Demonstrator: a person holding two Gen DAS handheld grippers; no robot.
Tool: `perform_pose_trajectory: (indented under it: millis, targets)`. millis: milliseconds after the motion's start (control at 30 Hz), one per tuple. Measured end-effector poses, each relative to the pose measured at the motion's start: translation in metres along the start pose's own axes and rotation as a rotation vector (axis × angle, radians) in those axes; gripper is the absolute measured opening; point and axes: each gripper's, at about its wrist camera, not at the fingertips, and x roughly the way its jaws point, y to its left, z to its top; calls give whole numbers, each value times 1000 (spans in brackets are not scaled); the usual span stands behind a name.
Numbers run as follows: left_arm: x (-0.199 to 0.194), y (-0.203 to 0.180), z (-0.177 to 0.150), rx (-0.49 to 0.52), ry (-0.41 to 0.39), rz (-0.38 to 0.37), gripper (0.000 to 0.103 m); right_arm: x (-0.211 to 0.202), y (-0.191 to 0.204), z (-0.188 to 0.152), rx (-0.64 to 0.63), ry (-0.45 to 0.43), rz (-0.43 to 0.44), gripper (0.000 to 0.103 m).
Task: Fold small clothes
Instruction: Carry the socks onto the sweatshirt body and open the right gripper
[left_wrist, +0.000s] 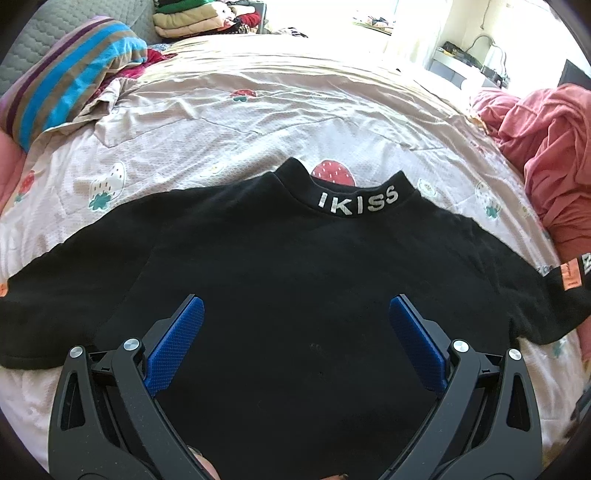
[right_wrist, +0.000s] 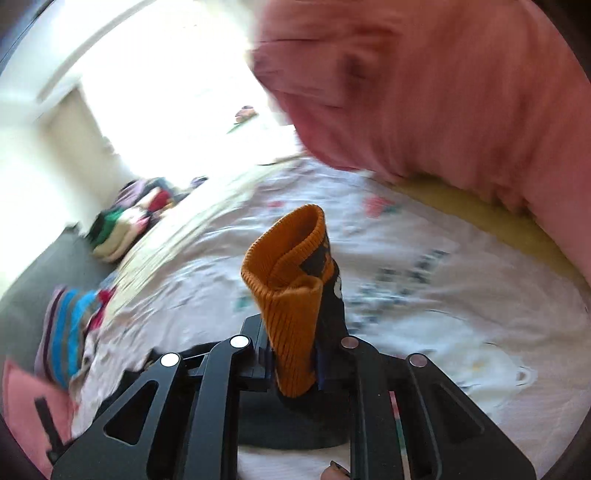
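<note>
Sunlight washes over a bed (left_wrist: 258, 110) with a strawberry-print sheet, where a black top (left_wrist: 280, 266) lies spread flat, its collar lettered "IKISS" (left_wrist: 357, 201) facing away. The left hand-held gripper (left_wrist: 295, 325) hangs above the top's middle with its 2 blue pads (left_wrist: 177, 343) wide apart and nothing between them. The right hand-held gripper (right_wrist: 295, 354) is clamped on the top's orange ribbed cuff (right_wrist: 291, 288), which stands up above the sheet. A pink blanket (right_wrist: 443, 92) is heaped nearby; that view is blurred.
</note>
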Motion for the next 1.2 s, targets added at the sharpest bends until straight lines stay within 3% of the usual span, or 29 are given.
perform_pose_trajectory:
  millis: [333, 533, 767, 1067, 1133, 1200]
  targets:
    - [-36, 36, 14, -82, -27, -16, 94, 10, 150, -47, -245, 80, 224, 15]
    - [-46, 64, 17, -165, -23, -67, 94, 31, 208, -85, -339, 158, 275, 15]
    - [-45, 89, 19, -252, -10, -149, 94, 60, 252, -132, -405, 256, 303, 15]
    - [-33, 92, 17, -240, 38, -186, 94, 85, 289, -175, -468, 349, 344, 18]
    - [-27, 93, 16, -237, 57, -187, 94, 90, 294, -182, -475, 369, 348, 20]
    - [-20, 95, 15, -239, 76, -191, 94, 93, 296, -187, -467, 391, 366, 32]
